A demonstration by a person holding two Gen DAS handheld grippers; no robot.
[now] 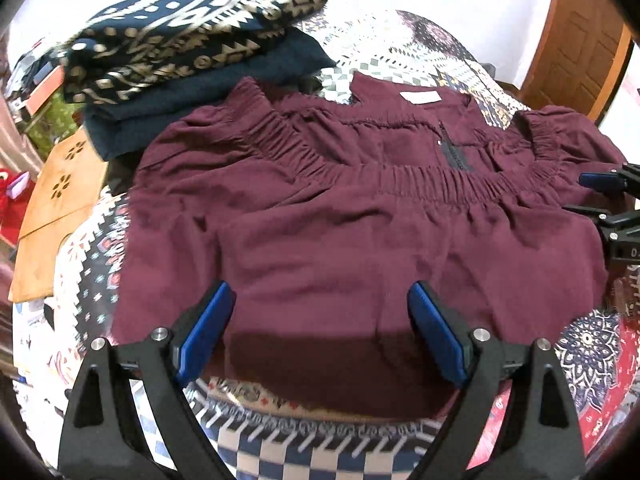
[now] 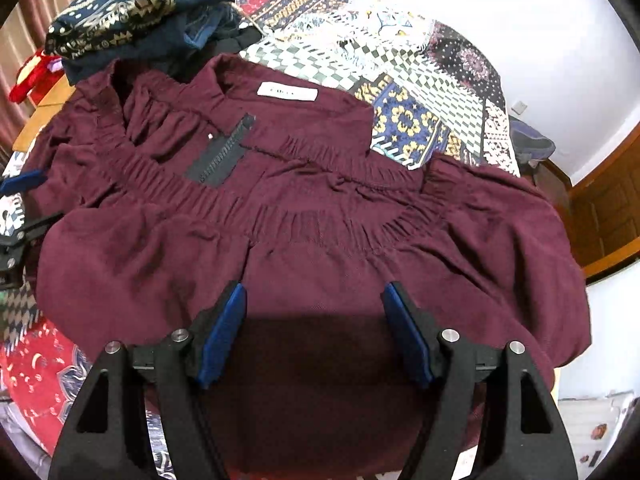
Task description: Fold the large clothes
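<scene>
A maroon garment (image 1: 340,208) with gathered elastic bands, a dark zipper patch and a white neck label lies spread flat on a patterned bedspread (image 1: 280,452); it also shows in the right wrist view (image 2: 320,216). My left gripper (image 1: 320,300) is open, its blue pads (image 1: 208,328) hovering over the garment's near edge, holding nothing. My right gripper (image 2: 312,300) is open above the garment's near part, empty. The right gripper also shows at the right edge of the left wrist view (image 1: 608,200).
A pile of folded dark blue and gold-patterned clothes (image 1: 192,52) sits at the far left, also visible in the right wrist view (image 2: 132,16). A tan cloth (image 1: 60,208) lies left of the garment. A wooden door (image 1: 580,40) stands at the far right.
</scene>
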